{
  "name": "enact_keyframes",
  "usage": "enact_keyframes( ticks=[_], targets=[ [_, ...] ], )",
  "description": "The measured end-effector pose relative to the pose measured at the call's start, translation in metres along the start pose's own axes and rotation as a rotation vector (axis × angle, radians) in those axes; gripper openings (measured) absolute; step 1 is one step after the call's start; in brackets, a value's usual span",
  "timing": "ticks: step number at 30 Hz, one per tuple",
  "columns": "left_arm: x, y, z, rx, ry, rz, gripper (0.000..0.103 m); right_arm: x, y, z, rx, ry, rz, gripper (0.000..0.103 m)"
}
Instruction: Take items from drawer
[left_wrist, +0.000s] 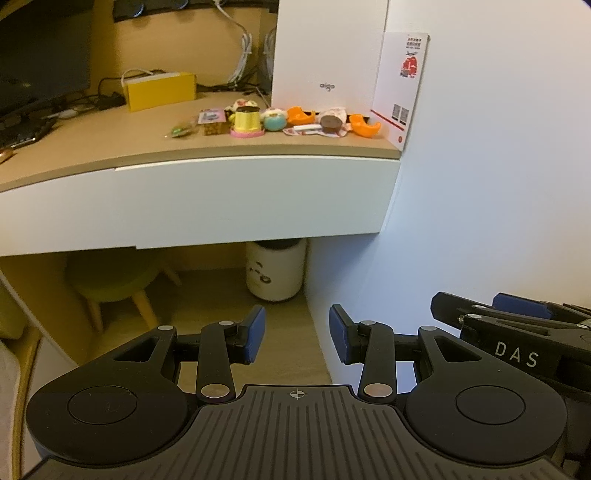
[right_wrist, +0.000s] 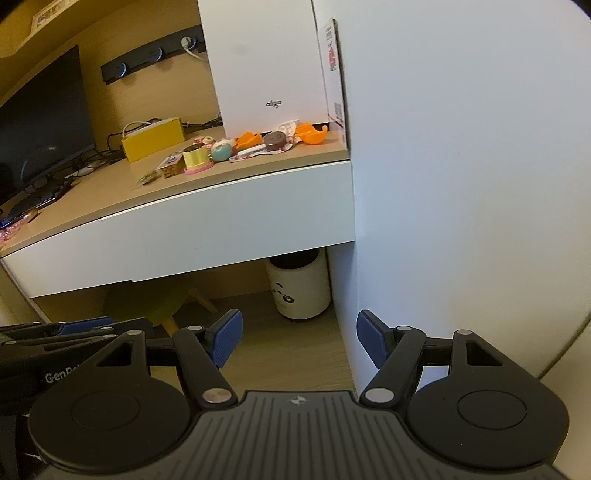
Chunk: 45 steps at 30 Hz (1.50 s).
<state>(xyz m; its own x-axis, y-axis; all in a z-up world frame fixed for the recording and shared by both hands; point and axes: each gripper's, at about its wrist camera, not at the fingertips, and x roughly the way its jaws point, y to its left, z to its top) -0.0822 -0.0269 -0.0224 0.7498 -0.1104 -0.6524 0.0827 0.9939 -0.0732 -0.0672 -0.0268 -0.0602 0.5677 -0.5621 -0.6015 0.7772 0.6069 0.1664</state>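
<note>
A: Room in front of the drawer front (left_wrist: 236, 199)?
B: Yes, open air up to it. Wall (left_wrist: 498, 184) tight on the rt.
A: Underneath?
B: Stool (left_wrist: 110, 284) on the left, bin (left_wrist: 275, 269) by the wall; bare floor (left_wrist: 280, 343) btw them.

Yellow box (left_wrist: 161, 89), monitor (left_wrist: 40, 55), white bin (left_wrist: 276, 268) under desk.

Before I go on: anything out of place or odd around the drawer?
Nothing is damaged or spilled. The drawer front is shut, and a jumbled row of small toys and packets lies on the desktop above it. Both grippers are empty.
</note>
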Motion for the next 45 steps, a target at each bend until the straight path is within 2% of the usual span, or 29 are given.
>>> enact_keyframes(
  ticks=[5, 10, 12, 16, 22, 27, 35, 45],
  targets=[
    [0.001, 0.001, -0.001, -0.008, 0.001, 0.017, 0.042, 0.003, 0.003, 0.0, -0.014, 0.008, 0.024, 0.069],
    [0.0, 0.001, 0.001, -0.021, -0.013, 0.008, 0.02, 0.005, 0.005, -0.001, -0.028, 0.013, 0.04, 0.069],
    [0.001, 0.001, 0.001, -0.038, -0.009, -0.003, 0.018, 0.005, 0.003, 0.0, -0.028, 0.013, 0.044, 0.069],
    [-0.001, -0.005, 0.0, -0.027, -0.026, 0.011, 0.017, 0.006, 0.002, 0.001, -0.023, 0.017, 0.06, 0.069],
    [-0.015, -0.019, -0.001, 0.045, -0.118, 0.115, 0.017, 0.004, 0.003, 0.002, -0.039, 0.009, 0.067, 0.069],
    [-0.016, -0.02, -0.003, 0.038, -0.095, 0.091, 0.017, 0.003, 0.002, 0.004, -0.027, 0.0, 0.069, 0.069],
    [-0.018, -0.015, -0.008, 0.025, -0.066, 0.107, 0.017, 0.003, 0.008, 0.003, -0.048, -0.003, 0.082, 0.069],
    [-0.021, -0.007, -0.008, 0.011, -0.081, 0.092, 0.016, 0.005, 0.015, 0.001, -0.07, 0.011, 0.095, 0.069]
  ],
)
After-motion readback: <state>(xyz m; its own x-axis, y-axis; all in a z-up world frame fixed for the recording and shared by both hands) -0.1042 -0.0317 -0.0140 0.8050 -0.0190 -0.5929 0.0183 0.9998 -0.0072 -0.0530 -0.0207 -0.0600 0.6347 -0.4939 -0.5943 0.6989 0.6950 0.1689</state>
